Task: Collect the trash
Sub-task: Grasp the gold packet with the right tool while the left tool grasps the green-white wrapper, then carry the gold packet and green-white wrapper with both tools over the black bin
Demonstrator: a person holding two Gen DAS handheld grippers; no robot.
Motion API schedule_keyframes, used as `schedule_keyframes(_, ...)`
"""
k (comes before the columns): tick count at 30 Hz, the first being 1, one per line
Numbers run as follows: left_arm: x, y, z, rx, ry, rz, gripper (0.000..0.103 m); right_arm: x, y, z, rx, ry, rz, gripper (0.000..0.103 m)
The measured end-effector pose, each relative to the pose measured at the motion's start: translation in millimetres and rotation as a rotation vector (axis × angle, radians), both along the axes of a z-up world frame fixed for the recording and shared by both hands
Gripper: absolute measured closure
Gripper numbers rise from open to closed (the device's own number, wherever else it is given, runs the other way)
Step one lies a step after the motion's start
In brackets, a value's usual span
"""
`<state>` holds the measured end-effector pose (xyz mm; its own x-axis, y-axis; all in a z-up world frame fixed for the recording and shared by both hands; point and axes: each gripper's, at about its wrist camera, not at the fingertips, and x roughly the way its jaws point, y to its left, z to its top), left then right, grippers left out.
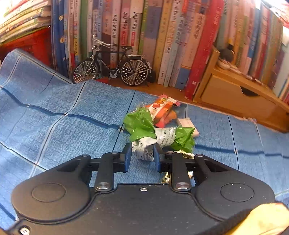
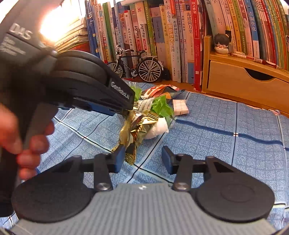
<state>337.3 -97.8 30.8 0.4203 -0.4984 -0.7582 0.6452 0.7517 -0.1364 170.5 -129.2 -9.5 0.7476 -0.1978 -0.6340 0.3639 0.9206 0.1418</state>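
Note:
A heap of trash lies on the blue checked cloth (image 1: 54,112): a green plastic bag (image 1: 139,124), an orange snack packet (image 1: 160,110) and a white printed wrapper (image 1: 144,150). My left gripper (image 1: 142,157) is shut on the near end of that white wrapper. In the right wrist view the left gripper (image 2: 129,106) reaches into the heap from the left, held by a hand (image 2: 32,144). A crumpled gold foil wrapper (image 2: 133,130) trails from the heap toward my right gripper (image 2: 143,158). That gripper is open, its left finger touching the foil's end. A white tissue wad (image 2: 157,129) lies beside the foil.
A pale pink-and-white block (image 2: 179,107) lies behind the heap. A model bicycle (image 1: 112,66) stands against a wall of upright books (image 1: 162,36). A wooden drawer unit (image 2: 243,85) with a small figurine (image 2: 222,45) sits at the right. Stacked books (image 1: 21,16) are at the far left.

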Motion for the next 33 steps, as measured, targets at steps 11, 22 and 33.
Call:
schedule_keyframes(11, -5, 2, 8, -0.047, -0.089, -0.016, 0.096, 6, 1, 5, 0.013, -0.022, 0.025, 0.087)
schedule_keyframes(22, -4, 25, 24, -0.081, -0.126, 0.033, 0.097, 9, 12, 20, -0.013, -0.042, 0.049, 0.093)
schedule_keyframes(33, -6, 90, 46, -0.118, -0.122, 0.182, 0.097, 5, 38, 36, -0.050, -0.052, 0.121, 0.093)
